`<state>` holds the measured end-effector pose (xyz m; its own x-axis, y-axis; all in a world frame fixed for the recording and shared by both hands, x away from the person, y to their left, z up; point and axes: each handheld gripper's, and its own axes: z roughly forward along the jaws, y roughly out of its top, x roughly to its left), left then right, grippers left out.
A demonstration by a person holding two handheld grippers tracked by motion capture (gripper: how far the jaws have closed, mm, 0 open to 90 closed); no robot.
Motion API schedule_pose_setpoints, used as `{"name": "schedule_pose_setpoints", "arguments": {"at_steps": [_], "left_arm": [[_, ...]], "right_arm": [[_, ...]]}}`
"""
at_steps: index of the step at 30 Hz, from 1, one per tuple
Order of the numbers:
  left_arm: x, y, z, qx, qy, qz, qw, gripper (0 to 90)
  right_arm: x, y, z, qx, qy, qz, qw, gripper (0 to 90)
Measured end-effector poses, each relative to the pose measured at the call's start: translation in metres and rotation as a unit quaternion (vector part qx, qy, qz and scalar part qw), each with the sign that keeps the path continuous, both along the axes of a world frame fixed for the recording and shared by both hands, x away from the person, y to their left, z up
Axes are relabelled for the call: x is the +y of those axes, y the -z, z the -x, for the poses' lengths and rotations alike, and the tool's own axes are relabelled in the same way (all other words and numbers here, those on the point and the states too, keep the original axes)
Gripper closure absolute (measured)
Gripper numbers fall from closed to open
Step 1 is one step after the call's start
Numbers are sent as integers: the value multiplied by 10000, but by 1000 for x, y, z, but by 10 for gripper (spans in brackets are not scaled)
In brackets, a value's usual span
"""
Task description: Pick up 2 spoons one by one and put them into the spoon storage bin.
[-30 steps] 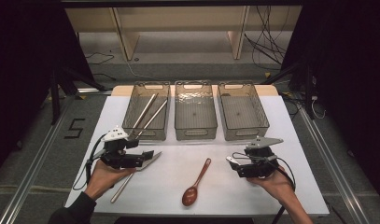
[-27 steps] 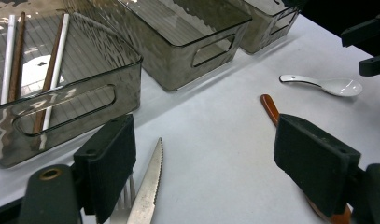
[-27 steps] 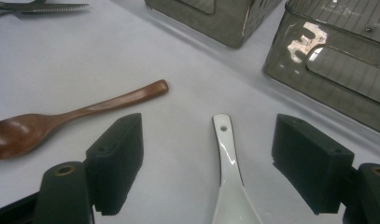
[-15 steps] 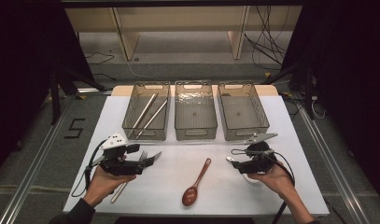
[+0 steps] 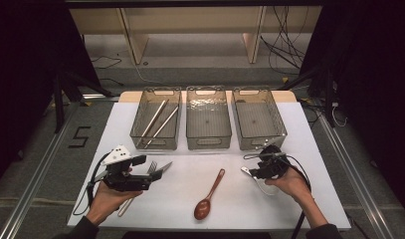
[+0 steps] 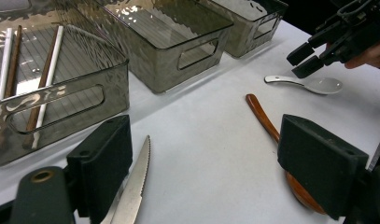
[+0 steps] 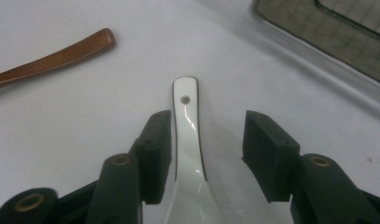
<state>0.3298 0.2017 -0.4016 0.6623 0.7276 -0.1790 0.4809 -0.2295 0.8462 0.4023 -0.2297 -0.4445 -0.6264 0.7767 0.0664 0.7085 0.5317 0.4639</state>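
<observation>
A white ceramic spoon [image 7: 187,140] lies on the white table, its handle between the jaws of my right gripper [image 7: 204,123]. The jaws have just been closing. The left pad sits close to the handle and the right pad stands clear of it. In the high view that gripper [image 5: 257,172] is low over the spoon [image 5: 246,171] at the front right. A brown wooden spoon [image 5: 210,191] lies at the front middle. My left gripper [image 6: 211,140] is wide open and holds nothing, above a serrated knife [image 6: 134,186].
Three clear bins stand in a row at the back: the left one [image 5: 155,144] holds long chopsticks, while the middle one [image 5: 208,144] and the right one [image 5: 262,144] hold nothing. A fork lies beside the knife [image 5: 162,168]. A wooden stick [image 5: 125,206] lies under my left hand.
The right gripper has sunk and tipped down over the white spoon, and its jaws have narrowed around the handle. The left hand has stayed about where it was.
</observation>
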Motion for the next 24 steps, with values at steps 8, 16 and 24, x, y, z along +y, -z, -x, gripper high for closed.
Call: {"name": "schedule_pose_setpoints", "arguments": {"at_steps": [8, 16, 24], "left_arm": [[0, 1, 0, -15, 1, -33, 10000, 173], [-1, 2, 0, 5, 10, -47, 10000, 174], [0, 2, 0, -30, 13, -76, 10000, 174]], "right_arm": [[4, 4, 0, 256, -181, 105, 9995, 595], [7, 9, -2, 465, -259, 281, 9982, 691], [11, 12, -3, 541, -354, 407, 9971, 747]]}}
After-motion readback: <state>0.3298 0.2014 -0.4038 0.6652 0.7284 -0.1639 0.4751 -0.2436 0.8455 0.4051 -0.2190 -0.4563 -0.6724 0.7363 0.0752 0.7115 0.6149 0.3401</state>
